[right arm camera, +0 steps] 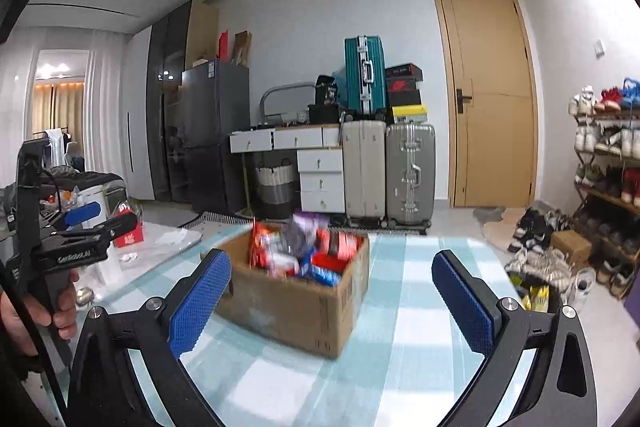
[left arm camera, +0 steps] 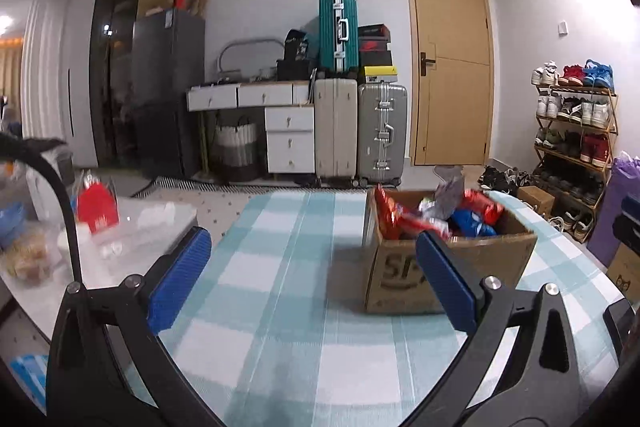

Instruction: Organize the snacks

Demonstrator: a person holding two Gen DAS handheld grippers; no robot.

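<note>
I hold my left gripper [left arm camera: 312,275] over the table with the blue and white checked cloth [left arm camera: 288,307], and its blue pads [left arm camera: 178,283] are spread wide with nothing between them. My right gripper [right arm camera: 332,303] is spread wide too, and empty. The snacks [right arm camera: 304,251] sit in a brown cardboard box [right arm camera: 296,311] on the cloth, near the far edge. They are red, blue and purple packets, too blurry for me to read. The box front shows big letters, maybe "SF" [left arm camera: 394,269]. In the right view, my left hand [right arm camera: 40,311] holds the other tool, marked "GenRobot.ai" [right arm camera: 74,257].
</note>
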